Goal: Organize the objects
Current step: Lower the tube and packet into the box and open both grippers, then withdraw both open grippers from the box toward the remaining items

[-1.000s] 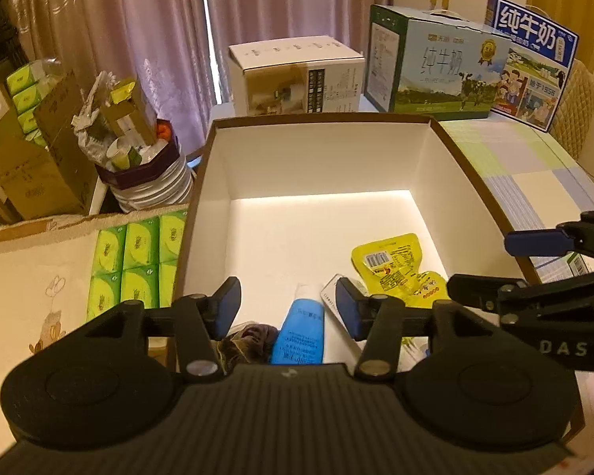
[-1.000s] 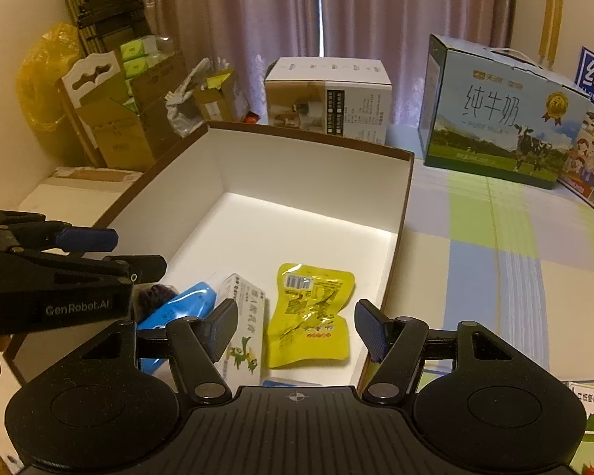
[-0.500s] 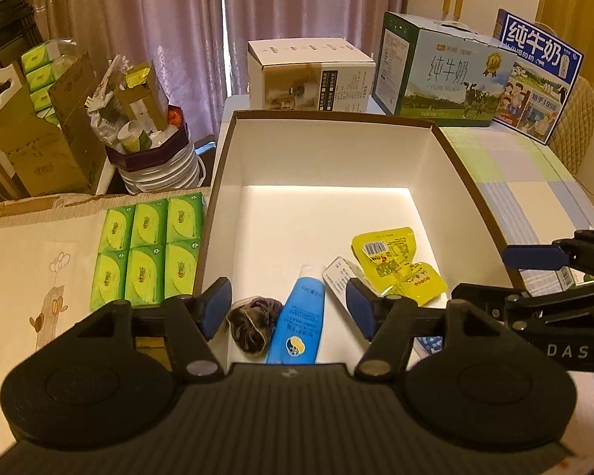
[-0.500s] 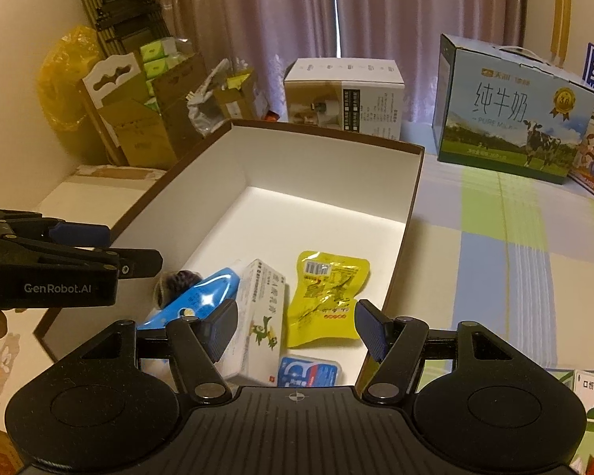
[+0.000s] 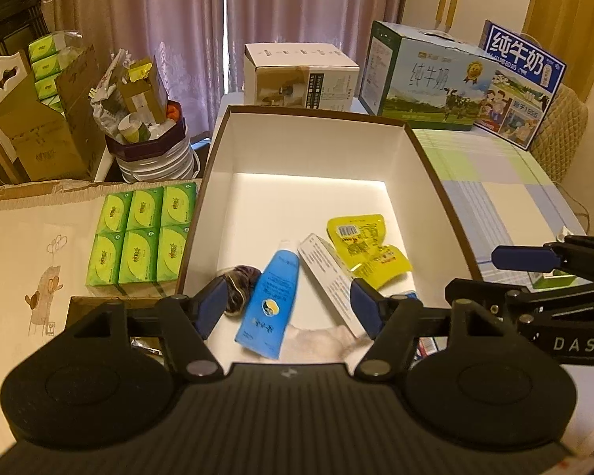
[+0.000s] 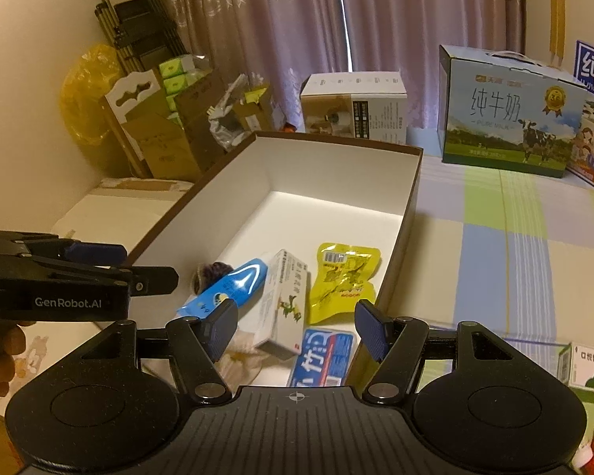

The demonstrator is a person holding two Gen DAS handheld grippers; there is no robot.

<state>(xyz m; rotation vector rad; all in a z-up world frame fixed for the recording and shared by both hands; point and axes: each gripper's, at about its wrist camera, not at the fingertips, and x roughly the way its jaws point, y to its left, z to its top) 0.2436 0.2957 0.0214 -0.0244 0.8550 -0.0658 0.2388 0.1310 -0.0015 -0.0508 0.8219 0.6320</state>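
Our left claw (image 5: 287,306) has just been opening, nothing between its jaws; our right claw (image 6: 297,332) stands wide, empty; the blue tube (image 5: 271,301) lies inside the white box (image 5: 316,146) beside the yellow pouch (image 5: 362,247).

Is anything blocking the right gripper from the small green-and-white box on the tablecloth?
Nothing visible. The small box lies in the open on the tablecloth, right of the right gripper, whose fingers are open and empty. The big box's wall is on the other side.

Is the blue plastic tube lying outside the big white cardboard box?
No, the blue plastic tube lies on the floor of the big white cardboard box, between a dark hair tie and a small white carton.
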